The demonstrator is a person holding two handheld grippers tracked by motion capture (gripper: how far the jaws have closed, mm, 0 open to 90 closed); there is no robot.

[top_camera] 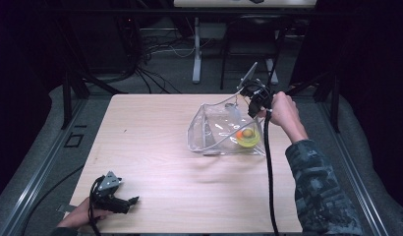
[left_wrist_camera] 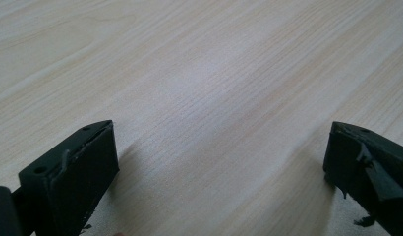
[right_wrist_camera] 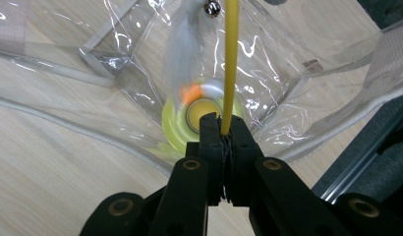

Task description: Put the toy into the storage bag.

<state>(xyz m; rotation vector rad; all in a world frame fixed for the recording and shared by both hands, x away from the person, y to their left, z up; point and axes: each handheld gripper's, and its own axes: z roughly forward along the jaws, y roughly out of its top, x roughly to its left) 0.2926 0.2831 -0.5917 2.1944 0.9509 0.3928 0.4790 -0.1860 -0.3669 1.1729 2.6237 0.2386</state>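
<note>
Yellow strap (right_wrist_camera: 231, 59) pinched between right gripper (right_wrist_camera: 223, 129) jaws, above clear bag (top_camera: 209, 129); left gripper (top_camera: 133, 200) agape, at 7 o'clock on table (top_camera: 155, 147).

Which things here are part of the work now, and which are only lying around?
In use:
- clear plastic bag
- yellow roll inside the bag
- yellow strip, clamped in the right gripper

Idle or background:
- left gripper, open, low over the bare table
- cables on the floor beyond the table
- grey stand
</note>
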